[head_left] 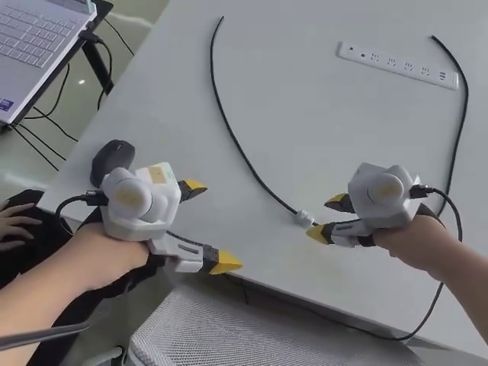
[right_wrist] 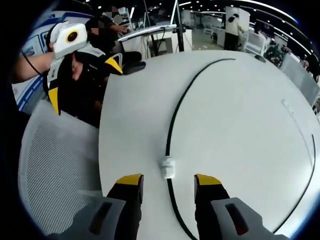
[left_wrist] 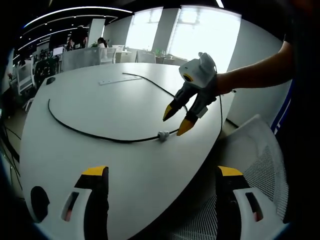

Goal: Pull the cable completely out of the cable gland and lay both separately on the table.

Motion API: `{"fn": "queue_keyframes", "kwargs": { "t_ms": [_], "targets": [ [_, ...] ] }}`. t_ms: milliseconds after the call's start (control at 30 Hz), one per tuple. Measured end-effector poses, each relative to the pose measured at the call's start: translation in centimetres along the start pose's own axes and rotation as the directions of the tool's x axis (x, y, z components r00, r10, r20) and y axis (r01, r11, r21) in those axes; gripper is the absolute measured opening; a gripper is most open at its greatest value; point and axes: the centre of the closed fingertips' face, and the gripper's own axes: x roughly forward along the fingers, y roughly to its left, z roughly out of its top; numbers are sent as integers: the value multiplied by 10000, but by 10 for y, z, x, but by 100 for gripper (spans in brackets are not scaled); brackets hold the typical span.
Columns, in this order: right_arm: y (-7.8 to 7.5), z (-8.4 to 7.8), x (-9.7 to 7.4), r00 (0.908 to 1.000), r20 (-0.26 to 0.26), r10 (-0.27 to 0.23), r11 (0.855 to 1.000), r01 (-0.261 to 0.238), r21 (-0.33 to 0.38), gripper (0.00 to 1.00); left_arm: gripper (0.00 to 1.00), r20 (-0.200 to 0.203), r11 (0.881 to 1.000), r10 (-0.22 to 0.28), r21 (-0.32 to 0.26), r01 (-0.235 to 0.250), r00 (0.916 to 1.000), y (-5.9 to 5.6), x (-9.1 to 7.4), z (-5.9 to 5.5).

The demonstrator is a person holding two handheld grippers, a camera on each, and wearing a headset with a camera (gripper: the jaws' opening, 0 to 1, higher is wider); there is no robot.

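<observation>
While near the right tool (head_left: 326, 217), cable gland (head_left: 304, 218) around cable (head_left: 236, 141).

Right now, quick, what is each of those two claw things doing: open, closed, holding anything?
Left gripper: open, holding nothing.
Right gripper: open, straddling the cable just short of the cable gland, gripping nothing.

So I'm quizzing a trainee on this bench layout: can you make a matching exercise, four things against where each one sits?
Things:
1. cable gland
2. power strip
3. mouse
4. laptop

Places:
A. off the table, to one side
B. on the cable, just ahead of the right claw
C. far side of the table
D. table edge, by the left claw

Pairs: 1-B, 2-C, 3-D, 4-A.
</observation>
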Motion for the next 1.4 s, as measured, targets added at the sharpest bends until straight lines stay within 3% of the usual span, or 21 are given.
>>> {"fn": "queue_keyframes", "kwargs": {
  "t_ms": [300, 700, 1133, 1400],
  "targets": [
    [0, 1, 12, 9988, -475, 79, 9993, -96, -364, 24, 87, -60, 9998, -3, -175, 2, 10000, 9, -6, -9],
    [0, -8, 22, 9943, -1049, 169, 9985, -222, -493, 15, 86, -243, 9995, -22, -303, 15, 9997, 13, -12, -22],
    [0, -5, 25, 9944, -1048, 130, 9988, -178, -450, 8, 85, -335, 9996, -187, -225, 180, 9993, 13, -13, -20],
    [0, -5, 22, 9955, -949, -8, 9992, -31, -406, 7, 85, -415, 9994, -319, -177, 312, 9986, 5, -7, -20]
  ]
}}
